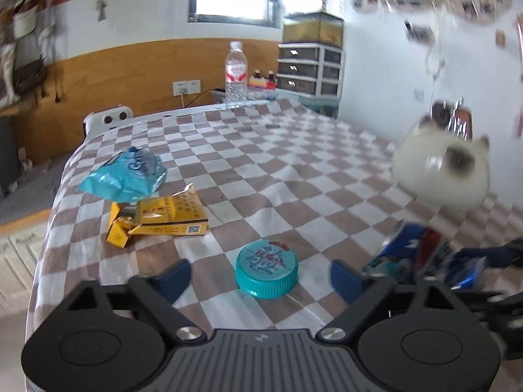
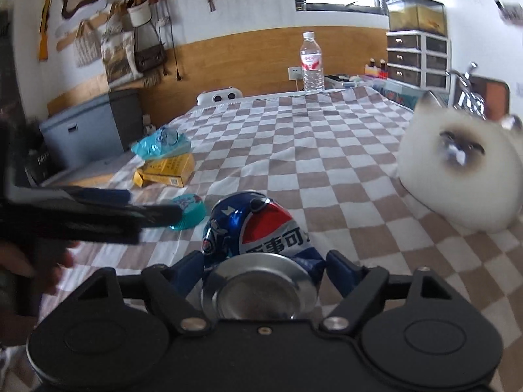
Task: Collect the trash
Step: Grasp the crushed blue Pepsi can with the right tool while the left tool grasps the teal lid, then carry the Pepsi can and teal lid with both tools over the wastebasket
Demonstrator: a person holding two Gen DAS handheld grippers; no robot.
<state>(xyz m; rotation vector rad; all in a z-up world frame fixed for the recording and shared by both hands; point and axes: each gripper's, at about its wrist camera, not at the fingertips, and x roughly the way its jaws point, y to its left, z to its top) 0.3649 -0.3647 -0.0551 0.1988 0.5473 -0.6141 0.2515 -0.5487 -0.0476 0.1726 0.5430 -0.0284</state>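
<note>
On the checkered tablecloth [image 1: 294, 163] lies a teal screw lid [image 1: 266, 269], between the fingers of my left gripper [image 1: 260, 276]. That gripper is open, with a gap on each side of the lid. A crushed blue Pepsi can [image 2: 258, 228] lies with its base toward the right wrist camera, between the blue pads of my right gripper [image 2: 263, 271]. The pads stand close on both sides, and I see no press on the can. In the left wrist view the can [image 1: 408, 248] is blurred at the right. A teal snack bag [image 1: 127, 173] and a torn yellow carton [image 1: 163, 219] lie at the left.
A round white cat plush [image 2: 457, 170] sits on the right side of the table. A water bottle [image 1: 235, 75] stands at the far edge. The table's left edge drops off beside the yellow carton. A hand [image 2: 32, 261] holds the left gripper's handle.
</note>
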